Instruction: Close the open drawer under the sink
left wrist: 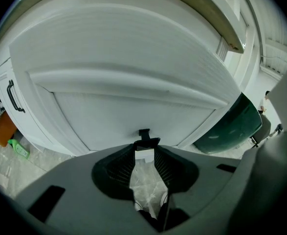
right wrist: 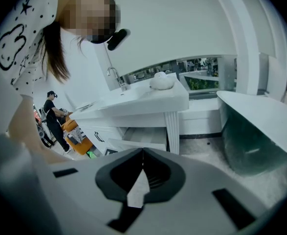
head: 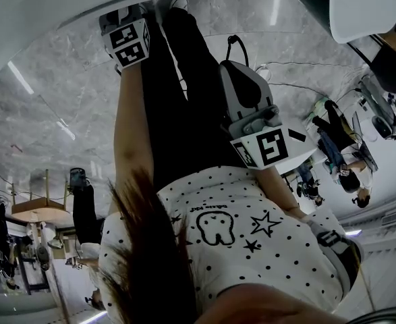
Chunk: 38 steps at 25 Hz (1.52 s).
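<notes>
Drawer front [left wrist: 133,82] straight ahead of left gripper [left wrist: 144,150], knob [left wrist: 144,132] just beyond its tips. Cabinet handle [left wrist: 11,96] off to the left, tub [left wrist: 233,126] to the right. Right gripper view: drawer [right wrist: 144,137] stands open under counter [right wrist: 143,104]; faucet [right wrist: 115,77] on counter; tub at right.

Bathroom mock-up: white vanity sink [right wrist: 133,102], faucet [right wrist: 115,77], bathtub [right wrist: 253,141], marble floor [head: 49,106].

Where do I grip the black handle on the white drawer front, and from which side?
Probably the handle by its crossbar, coming straight at the drawer front: it stands off the flat panel on a thin post, leaving room for a jaw on either side.
</notes>
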Tool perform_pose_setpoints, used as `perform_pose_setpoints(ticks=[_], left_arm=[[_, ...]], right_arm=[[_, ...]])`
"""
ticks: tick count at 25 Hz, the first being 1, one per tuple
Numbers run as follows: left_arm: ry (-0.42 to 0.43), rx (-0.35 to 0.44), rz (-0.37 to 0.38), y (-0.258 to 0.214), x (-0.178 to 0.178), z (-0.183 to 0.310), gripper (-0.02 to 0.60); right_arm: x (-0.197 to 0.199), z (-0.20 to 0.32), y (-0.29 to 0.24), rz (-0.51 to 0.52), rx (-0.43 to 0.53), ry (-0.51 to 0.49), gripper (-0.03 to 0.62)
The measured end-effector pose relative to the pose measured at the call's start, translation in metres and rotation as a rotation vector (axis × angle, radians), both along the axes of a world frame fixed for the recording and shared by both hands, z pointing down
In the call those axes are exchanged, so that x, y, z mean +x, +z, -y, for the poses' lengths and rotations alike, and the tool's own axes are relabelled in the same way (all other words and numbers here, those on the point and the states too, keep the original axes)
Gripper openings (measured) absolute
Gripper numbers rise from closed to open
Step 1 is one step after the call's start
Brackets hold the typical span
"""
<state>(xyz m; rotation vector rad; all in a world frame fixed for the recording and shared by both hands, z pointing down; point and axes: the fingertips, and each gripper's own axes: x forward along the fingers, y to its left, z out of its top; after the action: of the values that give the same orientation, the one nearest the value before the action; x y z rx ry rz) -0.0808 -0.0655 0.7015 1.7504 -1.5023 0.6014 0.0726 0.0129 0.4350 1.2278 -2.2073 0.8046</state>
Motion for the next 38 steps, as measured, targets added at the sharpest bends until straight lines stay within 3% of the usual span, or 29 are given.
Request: perform_pose_setpoints(ticks=[38], left_arm=[[-0.023,0.073,0.005,-0.014,-0.01,0.043,0.118]], right_arm=[[0.005,-0.001,-0.001,-0.002,-0.007,0.039,0.014]])
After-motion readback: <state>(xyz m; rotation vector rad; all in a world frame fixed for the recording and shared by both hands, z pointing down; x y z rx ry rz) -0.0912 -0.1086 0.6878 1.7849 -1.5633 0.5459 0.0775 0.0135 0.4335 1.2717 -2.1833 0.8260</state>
